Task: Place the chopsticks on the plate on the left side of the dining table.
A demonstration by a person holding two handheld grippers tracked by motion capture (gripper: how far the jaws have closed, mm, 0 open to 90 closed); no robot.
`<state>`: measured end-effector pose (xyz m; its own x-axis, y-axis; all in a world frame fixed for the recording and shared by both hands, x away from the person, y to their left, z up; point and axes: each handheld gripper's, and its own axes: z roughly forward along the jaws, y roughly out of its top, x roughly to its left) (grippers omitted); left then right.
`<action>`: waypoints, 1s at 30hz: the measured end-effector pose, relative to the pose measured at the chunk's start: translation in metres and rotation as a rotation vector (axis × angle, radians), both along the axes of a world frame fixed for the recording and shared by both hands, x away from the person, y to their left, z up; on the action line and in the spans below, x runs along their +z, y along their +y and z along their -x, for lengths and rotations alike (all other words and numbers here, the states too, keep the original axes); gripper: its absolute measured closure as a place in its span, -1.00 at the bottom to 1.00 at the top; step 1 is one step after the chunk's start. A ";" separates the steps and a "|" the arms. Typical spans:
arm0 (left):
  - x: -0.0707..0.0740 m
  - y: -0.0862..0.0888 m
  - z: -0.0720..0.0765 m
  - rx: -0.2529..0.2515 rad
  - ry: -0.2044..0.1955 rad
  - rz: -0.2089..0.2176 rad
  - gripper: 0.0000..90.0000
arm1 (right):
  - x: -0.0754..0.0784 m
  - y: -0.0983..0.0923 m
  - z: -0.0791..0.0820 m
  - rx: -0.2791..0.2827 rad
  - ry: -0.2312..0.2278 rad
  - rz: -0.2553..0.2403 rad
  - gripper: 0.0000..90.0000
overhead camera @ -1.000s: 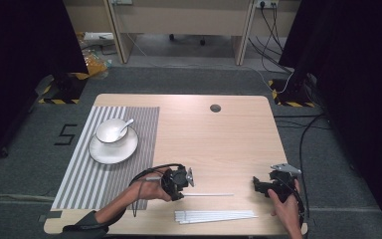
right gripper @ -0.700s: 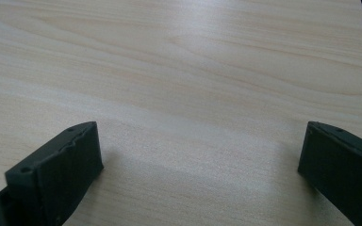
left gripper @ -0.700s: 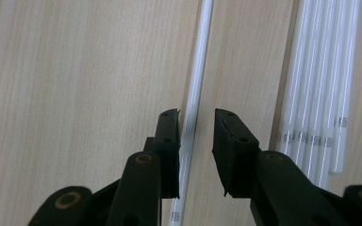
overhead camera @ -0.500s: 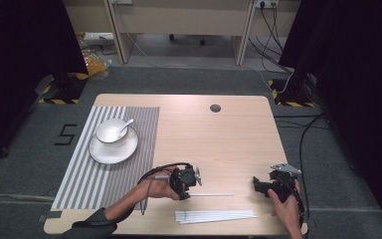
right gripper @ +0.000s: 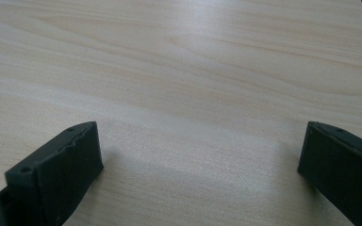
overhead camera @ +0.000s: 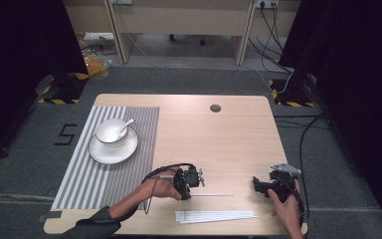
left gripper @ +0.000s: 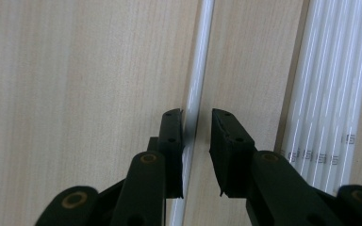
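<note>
In the high view, the left gripper [overhead camera: 190,179] sits at the lower centre of the frame, held by a hand in a dark sleeve that enters from the bottom left. Between its jaws lies a single thin white plastic straw [overhead camera: 214,194], flat on the light wooden table [overhead camera: 229,139] and reaching to the right of the gripper. In the left gripper view the same straw [left gripper: 199,70] runs from the bottom of the frame to the top; one jaw lies against its side and the other stands a little off it, so the jaws have just been closing around the straw but do not yet clamp it. A flat bundle of white wrapped straws [overhead camera: 215,216] lies just below the single straw in the high view, apart from it, near the table's bottom edge; in the left gripper view this bundle [left gripper: 330,94] fills the right side.

The right gripper [overhead camera: 268,185] rests at the lower right of the high view, its jaws spread wide over bare wood with nothing between them.

At the upper left of the table, a white bowl with a spoon [overhead camera: 112,130] stands on a white saucer [overhead camera: 110,152] on a grey striped placemat [overhead camera: 89,184].
</note>
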<state>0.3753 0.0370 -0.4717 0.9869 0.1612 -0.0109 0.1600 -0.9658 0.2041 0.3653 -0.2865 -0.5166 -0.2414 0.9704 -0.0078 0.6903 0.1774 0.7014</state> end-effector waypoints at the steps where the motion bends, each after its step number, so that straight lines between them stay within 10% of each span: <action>1: -0.001 0.000 0.000 -0.002 0.002 -0.011 0.64 | 0.000 0.000 0.000 0.000 0.000 0.001 -1.00; 30: 0.000 -0.006 -0.005 -0.057 -0.004 -0.042 0.87 | 0.000 0.000 0.000 0.002 0.001 0.000 -1.00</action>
<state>0.3806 0.0314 -0.4717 0.9945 0.1045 -0.0017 0.1034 -0.9811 0.1637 0.3652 -0.2864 -0.5166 -0.2432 0.9699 -0.0077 0.6904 0.1787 0.7010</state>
